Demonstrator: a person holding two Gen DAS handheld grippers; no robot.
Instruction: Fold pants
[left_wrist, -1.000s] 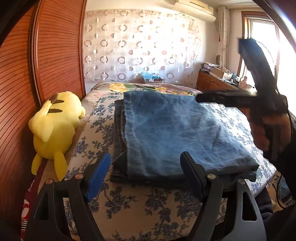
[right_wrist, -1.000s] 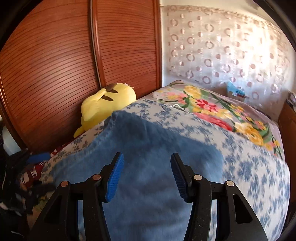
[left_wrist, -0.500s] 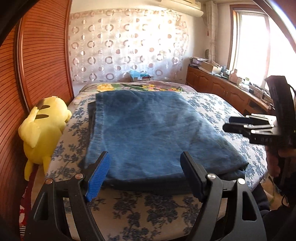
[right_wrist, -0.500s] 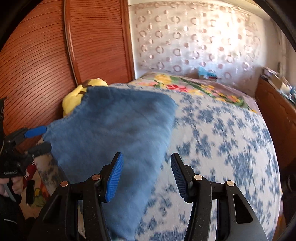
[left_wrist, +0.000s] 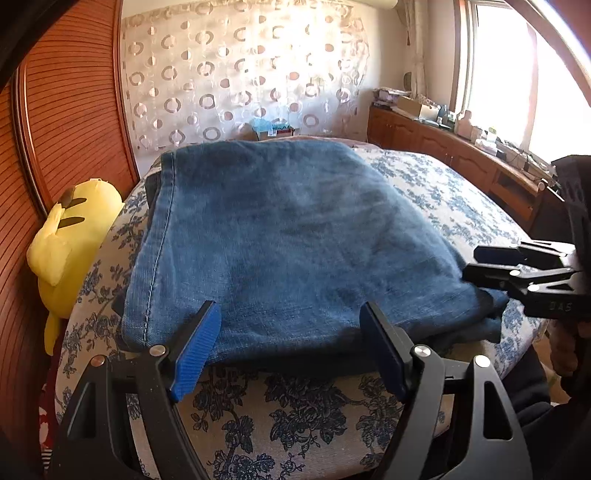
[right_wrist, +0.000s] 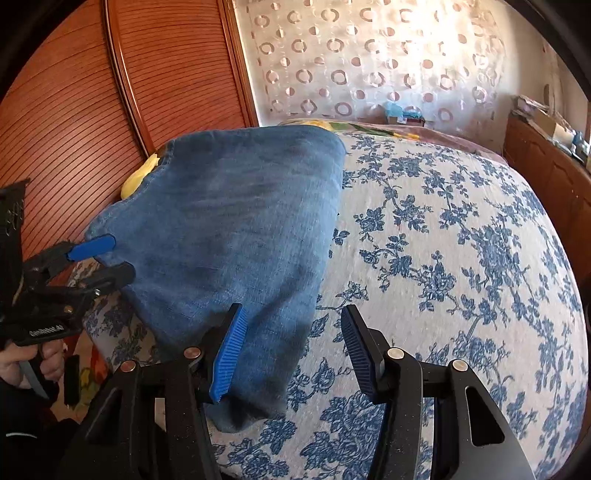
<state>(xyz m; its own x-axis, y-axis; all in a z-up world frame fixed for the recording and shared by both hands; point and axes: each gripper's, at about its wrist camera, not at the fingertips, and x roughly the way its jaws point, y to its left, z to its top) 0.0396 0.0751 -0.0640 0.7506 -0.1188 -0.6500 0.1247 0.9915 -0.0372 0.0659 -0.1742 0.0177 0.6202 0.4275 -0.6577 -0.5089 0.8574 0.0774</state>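
Centrally, a bed (left_wrist: 443, 206) covered in a blue-flowered white spread is seen filling both wrist views, with ribbed wooden panelling (left_wrist: 70, 122) at its left and a circle-patterned curtain (left_wrist: 240, 74) at its far end. Folded blue jeans (left_wrist: 280, 240) are laid flat on the near left part of the bed, a stitched edge shown along their left side. A yellow plush toy (left_wrist: 70, 243) is wedged between the bed's left edge and the panelling. The left gripper (left_wrist: 291, 350) is held just over the near edge of the jeans, its jaws spread with nothing pinched. The right gripper (right_wrist: 291, 354) is held at the jeans' near right corner, jaws likewise parted, the blue pad (right_wrist: 229, 358) just above the denim and the other jaw over bare bedspread. A hand (right_wrist: 22, 363) is partly shown behind the left tool.
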